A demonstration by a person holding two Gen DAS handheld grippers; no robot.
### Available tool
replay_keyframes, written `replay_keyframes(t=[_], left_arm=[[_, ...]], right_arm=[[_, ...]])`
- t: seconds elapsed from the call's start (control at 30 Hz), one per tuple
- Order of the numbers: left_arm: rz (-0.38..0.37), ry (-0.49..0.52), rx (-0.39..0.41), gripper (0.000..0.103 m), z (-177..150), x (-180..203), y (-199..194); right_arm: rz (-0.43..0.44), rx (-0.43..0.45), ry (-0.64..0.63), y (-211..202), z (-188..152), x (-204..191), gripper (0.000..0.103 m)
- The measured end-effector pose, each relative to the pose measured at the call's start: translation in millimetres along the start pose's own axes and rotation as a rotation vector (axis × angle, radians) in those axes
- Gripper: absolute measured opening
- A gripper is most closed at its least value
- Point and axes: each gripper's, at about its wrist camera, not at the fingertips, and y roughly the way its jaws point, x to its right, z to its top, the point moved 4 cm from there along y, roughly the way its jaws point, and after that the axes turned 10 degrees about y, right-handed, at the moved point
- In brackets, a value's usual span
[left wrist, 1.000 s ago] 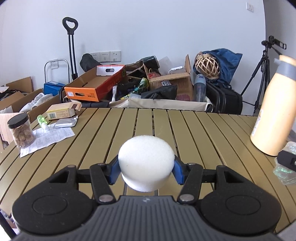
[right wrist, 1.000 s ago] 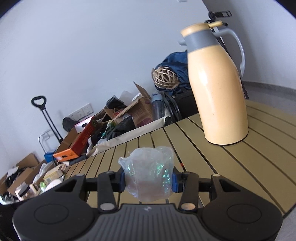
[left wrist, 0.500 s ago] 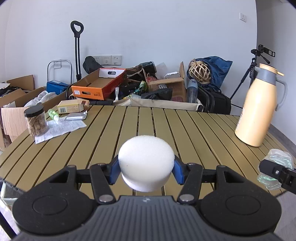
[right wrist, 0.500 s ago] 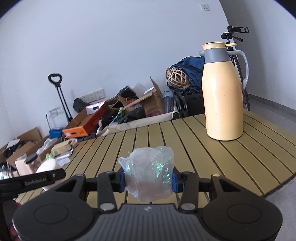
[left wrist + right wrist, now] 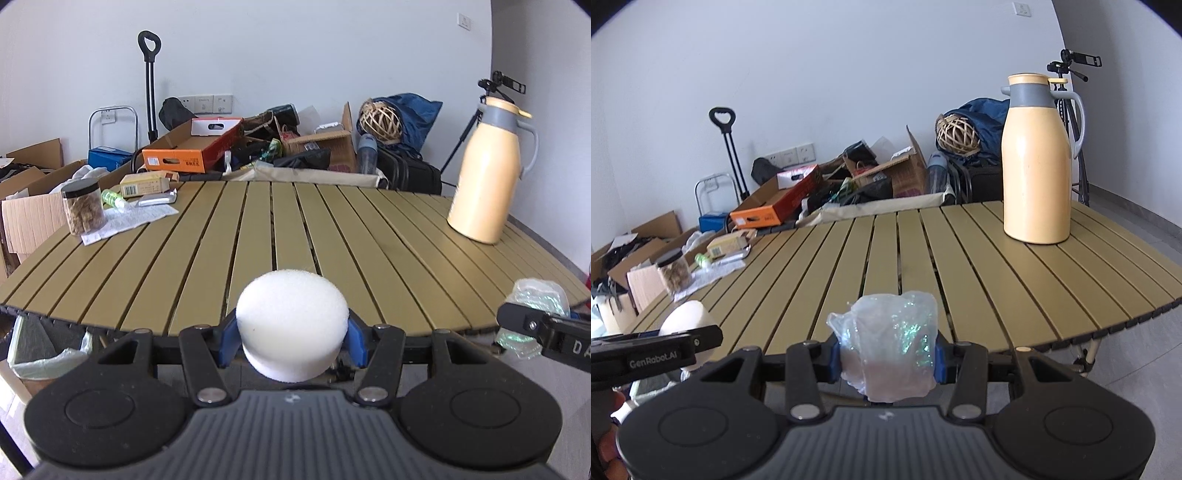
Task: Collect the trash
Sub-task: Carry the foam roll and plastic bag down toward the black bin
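Note:
My left gripper (image 5: 291,341) is shut on a white round foam piece (image 5: 291,317) and holds it in the air just off the near edge of the slatted table (image 5: 332,229). My right gripper (image 5: 886,360) is shut on a crumpled clear plastic wrapper (image 5: 890,343), also held off the near edge. In the left wrist view the right gripper with the wrapper (image 5: 539,299) shows at the far right. In the right wrist view the foam piece (image 5: 689,319) shows at the left. A bin lined with a pale bag (image 5: 48,360) stands below the table's left edge.
A tall yellow thermos (image 5: 487,170) stands at the table's right. At the far left lie a jar of snacks (image 5: 83,208), a printed paper (image 5: 129,221), a small box (image 5: 146,183) and a foil packet (image 5: 157,199). Boxes and bags clutter the floor behind.
Both grippers have drawn back from over the table to beyond its near edge, each keeping its hold. The thermos now looks farther away.

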Motion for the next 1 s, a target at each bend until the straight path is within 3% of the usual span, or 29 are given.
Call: replay_keyframes(t=[0.4, 1.0], left_arm=[[-0.027, 0.049, -0.068, 0.057, -57, 8, -15], [-0.046, 0.056, -0.249, 0.057, -133, -1, 21]], right_arm=[[-0.008, -0.108, -0.03, -6, -58, -4, 0.043], [-0.052, -0.316, -0.073, 33, -136, -2, 0.043]])
